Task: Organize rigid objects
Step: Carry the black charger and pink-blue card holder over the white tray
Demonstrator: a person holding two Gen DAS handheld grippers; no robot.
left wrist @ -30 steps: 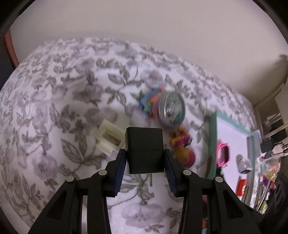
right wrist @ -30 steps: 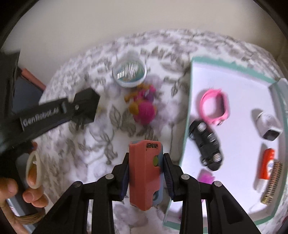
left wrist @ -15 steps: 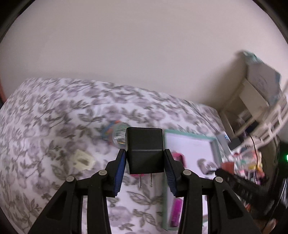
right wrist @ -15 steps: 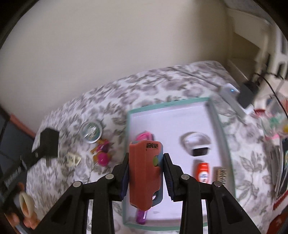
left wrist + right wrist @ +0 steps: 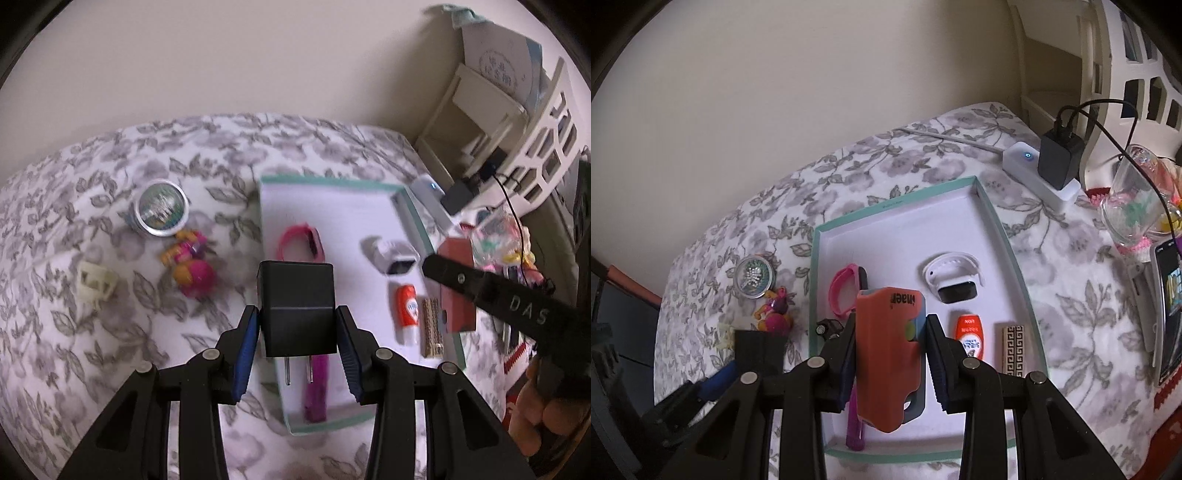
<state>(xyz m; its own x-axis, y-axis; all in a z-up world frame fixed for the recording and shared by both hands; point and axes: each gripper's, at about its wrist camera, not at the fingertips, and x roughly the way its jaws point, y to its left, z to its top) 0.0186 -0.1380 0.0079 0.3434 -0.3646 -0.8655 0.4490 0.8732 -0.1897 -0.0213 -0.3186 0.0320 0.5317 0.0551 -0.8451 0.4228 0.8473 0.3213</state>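
My left gripper (image 5: 297, 345) jaws are clamped on a black cube-shaped plug adapter (image 5: 296, 307). My right gripper (image 5: 890, 360) jaws are clamped on an orange plastic case (image 5: 889, 354) above the teal-rimmed white tray (image 5: 999, 236) on the bed.

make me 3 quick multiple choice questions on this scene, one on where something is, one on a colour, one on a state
1. Where does the white smartwatch lie?
A. inside the teal-rimmed tray
B. on the floral cloth beside the round tin
C. on the power strip

2. What colour is the case held by the right tool?
A. green
B. orange-red
C. white

3. What state is the left tool in?
A. open and empty
B. shut on the black plug adapter
C. shut on the pink toy figure

Answers: 1 A, the watch rests on the tray's white floor. 2 B, the orange-red case sits between its pads. 3 B, both pads press the adapter's sides, prongs pointing down.
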